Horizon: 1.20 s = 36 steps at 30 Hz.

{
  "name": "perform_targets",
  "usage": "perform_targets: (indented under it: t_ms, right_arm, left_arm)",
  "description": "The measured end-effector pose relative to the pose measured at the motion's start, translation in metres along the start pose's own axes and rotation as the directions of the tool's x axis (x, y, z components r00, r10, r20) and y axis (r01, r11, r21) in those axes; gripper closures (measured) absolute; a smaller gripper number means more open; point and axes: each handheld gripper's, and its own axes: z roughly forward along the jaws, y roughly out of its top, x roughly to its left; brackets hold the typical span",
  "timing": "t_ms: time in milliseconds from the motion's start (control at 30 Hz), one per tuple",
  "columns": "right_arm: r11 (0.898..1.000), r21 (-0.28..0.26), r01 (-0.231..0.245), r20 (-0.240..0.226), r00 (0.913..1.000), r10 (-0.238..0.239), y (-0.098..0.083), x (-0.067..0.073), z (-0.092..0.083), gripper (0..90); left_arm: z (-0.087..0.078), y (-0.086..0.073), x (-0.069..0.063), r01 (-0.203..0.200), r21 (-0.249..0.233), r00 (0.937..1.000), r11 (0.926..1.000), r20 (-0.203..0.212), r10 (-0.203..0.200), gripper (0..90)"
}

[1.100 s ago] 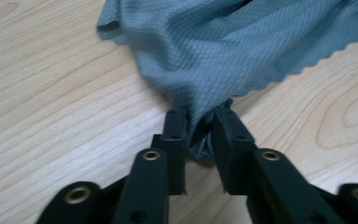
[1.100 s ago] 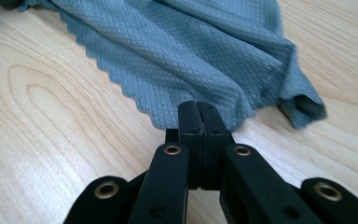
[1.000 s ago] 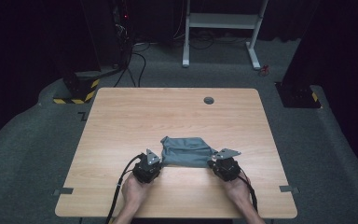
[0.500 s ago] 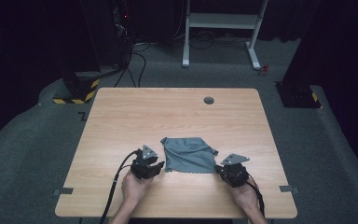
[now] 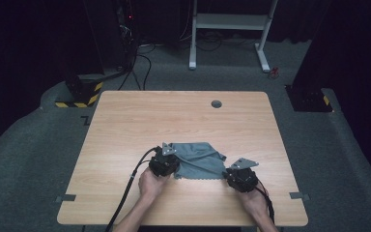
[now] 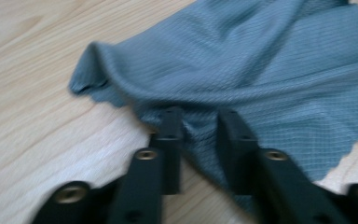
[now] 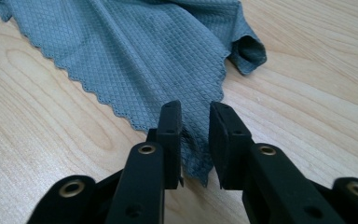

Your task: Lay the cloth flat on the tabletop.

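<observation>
cloth [image 5: 198, 159] lies crumpled at the lower middle of the high view, on the near part of the wooden table [image 5: 125, 121], with one gripper at each of its near corners.

a second ago both grippers sat tight against the cloth's lower edge, level with each other. since then the left gripper [image 5: 165, 159] has slid up and inward along the left edge of the cloth, and the cloth has been pushed out of its flatter shape: its left side is now bunched and its lower right corner stretches down toward the right gripper [image 5: 235, 172], which has hardly moved.

the left gripper's jaws have just been closing again after a brief opening. in the left gripper view a raised fold of cloth [image 6: 242, 70] runs between them, but a gap shows on either side of the fabric and the picture is blurred, so they look narrowed around the fold rather than clamped on it.

the right gripper's jaws have just been opening. in the right gripper view the pointed corner of the cloth [image 7: 168, 51] lies between them, with clear space to each pad, so that corner is let go.

judging from this, one pinch has been released and the left side is being re-gripped; the cloth is not yet held firmly at either end, so lifting or spreading it would likely need both jaws to shut on fabric first.
</observation>
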Motion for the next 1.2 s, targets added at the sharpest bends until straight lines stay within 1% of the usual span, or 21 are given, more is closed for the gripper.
perform_targets:
  t_ms: [67, 100, 200, 233, 367, 400, 433, 500, 567, 600, 633, 700, 733, 767, 833, 867, 933, 1033, 1100, 1167, 1200]
  right_arm:
    - [1.000, 0.013, 0.013, -0.013, 0.9998, -0.013, 0.001, 0.001, 0.003, 84.1]
    - [1.000, 0.011, 0.021, -0.018, 0.9996, -0.021, 0.001, 0.001, 0.004, 87.9]
    - [1.000, 0.012, 0.027, -0.020, 0.9995, -0.026, 0.001, 0.001, 0.004, 89.4]
    - [1.000, 0.011, 0.026, -0.023, 0.9994, -0.025, 0.001, 0.000, 0.004, 89.4]
    - [1.000, 0.004, 0.019, -0.029, 0.9994, -0.019, 0.000, -0.001, 0.004, 89.3]
    - [1.000, 0.004, 0.016, -0.031, 0.9994, -0.016, 0.000, -0.001, 0.004, 89.2]
    - [1.000, 0.002, 0.015, -0.032, 0.9994, -0.015, 0.000, -0.001, 0.004, 89.1]
    - [1.000, 0.000, 0.014, -0.032, 0.9994, -0.014, 0.001, -0.002, 0.005, 88.3]
    - [1.000, -0.002, 0.009, -0.030, 0.9995, -0.009, 0.001, -0.002, 0.005, 86.8]
    - [1.000, -0.008, 0.011, -0.028, 0.9995, -0.011, 0.002, -0.002, 0.004, 85.7]
    - [1.000, -0.012, 0.011, -0.028, 0.9995, -0.011, 0.002, -0.002, 0.004, 84.6]
    - [1.000, -0.023, -0.001, -0.032, 0.9995, 0.000, 0.003, -0.002, 0.002, 83.3]
    - [0.999, -0.032, -0.002, -0.035, 0.9994, 0.001, 0.003, -0.003, 0.001, 83.2]
    - [0.999, -0.037, -0.009, -0.038, 0.9993, 0.007, 0.004, -0.004, 0.000, 83.2]
    - [0.999, -0.045, -0.014, -0.041, 0.9991, 0.012, 0.006, -0.005, -0.001, 83.0]
    - [0.999, -0.053, -0.011, -0.044, 0.9990, 0.009, 0.007, -0.005, -0.002, 82.9]
    - [0.998, -0.057, -0.008, -0.046, 0.9989, 0.005, 0.009, -0.004, -0.002, 82.5]
    - [0.998, -0.063, -0.003, -0.047, 0.9989, 0.000, 0.010, -0.004, -0.001, 81.6]
    - [0.998, -0.055, -0.004, -0.045, 0.9990, 0.001, 0.010, -0.003, 0.000, 80.7]
    - [0.998, -0.059, -0.005, -0.045, 0.9990, 0.002, 0.010, -0.003, 0.000, 80.1]
    - [0.998, -0.060, -0.007, -0.043, 0.9991, 0.005, 0.010, -0.003, 0.000, 79.9]
  left_arm:
    - [0.001, 0.006, -0.002, -0.015, 0.002, 0.9995, 0.9999, 0.029, 0.015, 88.0]
    - [0.002, 0.008, -0.002, -0.024, 0.006, 0.9992, 0.9997, 0.033, 0.024, 88.6]
    - [0.006, 0.013, -0.001, -0.020, 0.014, 0.9978, 0.9997, 0.063, 0.019, 89.4]
    - [0.007, 0.015, 0.000, -0.026, 0.015, 0.9973, 0.9996, 0.069, 0.025, 89.5]
    - [0.009, 0.023, -0.005, -0.016, -0.025, 0.9929, 0.9996, 0.118, 0.018, 89.3]
    - [0.012, 0.025, -0.006, -0.019, -0.019, 0.9908, 0.9996, 0.133, 0.022, 88.9]
    - [0.017, 0.025, -0.007, -0.012, -0.002, 0.9879, 0.9999, 0.155, 0.013, 88.2]
    - [0.025, 0.025, -0.009, -0.018, 0.002, 0.9866, 0.9998, 0.162, 0.018, 84.2]
    - [0.026, 0.025, -0.011, -0.017, -0.021, 0.9850, 0.9997, 0.171, 0.020, 80.0]
    - [0.023, 0.025, -0.013, -0.012, -0.034, 0.9852, 0.9994, 0.170, 0.017, 75.9]
    - [0.019, 0.025, -0.014, -0.014, -0.054, 0.9855, 0.9984, 0.168, 0.023, 73.9]
    - [0.009, 0.024, -0.017, -0.031, -0.076, 0.9880, 0.9967, 0.149, 0.042, 71.0]
    - [0.004, 0.022, -0.016, -0.029, -0.080, 0.9891, 0.9963, 0.142, 0.041, 69.6]
    - [-0.001, 0.019, -0.015, -0.015, -0.081, 0.9893, 0.9966, 0.143, 0.027, 68.9]
    - [-0.010, 0.010, -0.012, -0.005, -0.078, 0.9915, 0.9969, 0.129, 0.015, 67.9]
    - [-0.015, 0.006, -0.010, -0.010, -0.077, 0.9936, 0.9970, 0.111, 0.018, 67.5]
    - [-0.024, -0.005, -0.006, 0.006, -0.076, 0.9962, 0.9971, 0.088, 0.000, 66.7]
    - [-0.036, -0.020, 0.002, 0.007, -0.064, 0.9997, 0.9979, 0.025, -0.006, 66.3]
    - [-0.038, -0.027, 0.007, 0.018, -0.037, 0.9998, 0.9992, 0.003, -0.018, 65.3]
    - [-0.034, -0.031, 0.007, 0.025, -0.023, 0.9997, 0.9994, -0.004, -0.025, 63.4]
    - [-0.031, -0.031, 0.006, 0.019, -0.018, 0.9998, 0.9997, -0.006, -0.019, 61.9]
